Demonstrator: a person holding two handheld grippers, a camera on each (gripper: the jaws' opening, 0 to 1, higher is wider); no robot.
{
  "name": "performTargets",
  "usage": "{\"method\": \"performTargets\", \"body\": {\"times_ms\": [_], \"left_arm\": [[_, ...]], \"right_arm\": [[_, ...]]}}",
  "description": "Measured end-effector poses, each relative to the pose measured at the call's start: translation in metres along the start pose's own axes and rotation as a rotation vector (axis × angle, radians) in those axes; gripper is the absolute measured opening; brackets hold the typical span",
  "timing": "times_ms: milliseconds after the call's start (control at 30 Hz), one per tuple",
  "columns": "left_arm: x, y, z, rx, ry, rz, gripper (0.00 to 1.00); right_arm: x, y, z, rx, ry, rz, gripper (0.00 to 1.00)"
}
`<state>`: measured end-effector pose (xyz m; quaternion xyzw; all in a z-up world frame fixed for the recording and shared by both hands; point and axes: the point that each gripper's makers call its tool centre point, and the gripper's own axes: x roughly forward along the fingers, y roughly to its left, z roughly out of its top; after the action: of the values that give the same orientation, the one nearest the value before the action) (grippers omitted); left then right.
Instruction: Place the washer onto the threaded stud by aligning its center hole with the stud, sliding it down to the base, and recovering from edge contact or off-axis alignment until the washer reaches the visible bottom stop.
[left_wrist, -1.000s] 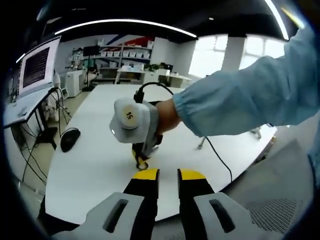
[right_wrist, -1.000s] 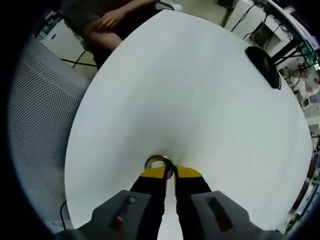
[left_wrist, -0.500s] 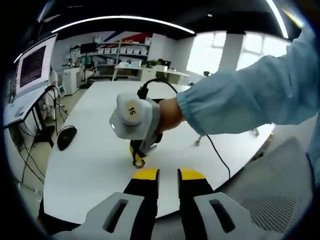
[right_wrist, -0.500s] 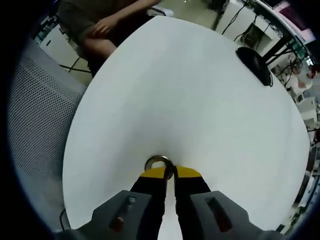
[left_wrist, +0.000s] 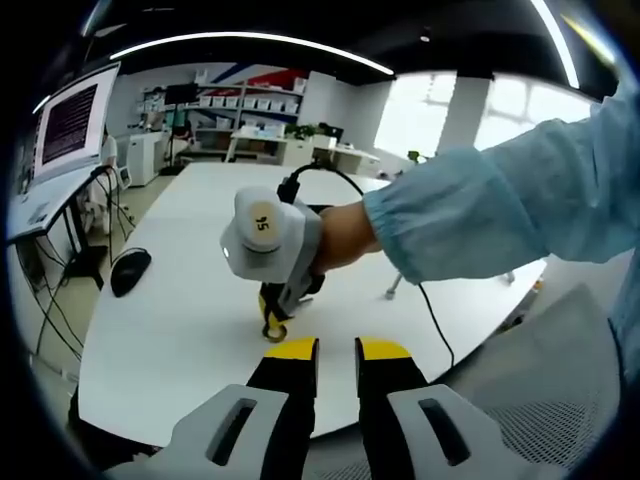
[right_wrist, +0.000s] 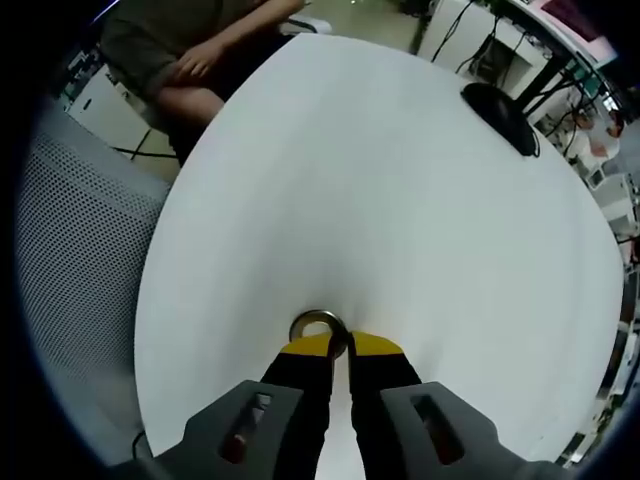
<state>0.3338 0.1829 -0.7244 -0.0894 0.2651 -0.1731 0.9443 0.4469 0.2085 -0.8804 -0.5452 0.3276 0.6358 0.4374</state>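
So the right gripper pinches the washer by its edge, ring sticking out forward; left gripper hangs back, jaws apart, empty.

Both tongs are built alike: grey moulded bodies with slotted openings, black fingers and yellow tips, seen on the left tongs and the right tongs. On the right tongs a white rounded housing marked "15" and a black cable are seen. A light blue sleeve with a gathered cuff is worn.
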Motion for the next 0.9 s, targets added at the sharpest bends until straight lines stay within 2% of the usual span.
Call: {"method": "performTargets", "body": {"times_ms": [300,600,900], "left_arm": [[0.000,0.001,0.001,-0.001,-0.007,0.004,0.12],[-0.001,0.000,0.004,-0.010,-0.027,0.003,0.12],[-0.001,-0.001,0.005,-0.014,-0.035,-0.003,0.12]], "right_arm": [[-0.019,0.003,0.001,-0.003,-0.048,-0.005,0.06],[-0.043,0.001,-0.002,0.009,-0.096,-0.042,0.06],[-0.071,-0.008,-0.017,0.045,-0.120,-0.086,0.06]]}}
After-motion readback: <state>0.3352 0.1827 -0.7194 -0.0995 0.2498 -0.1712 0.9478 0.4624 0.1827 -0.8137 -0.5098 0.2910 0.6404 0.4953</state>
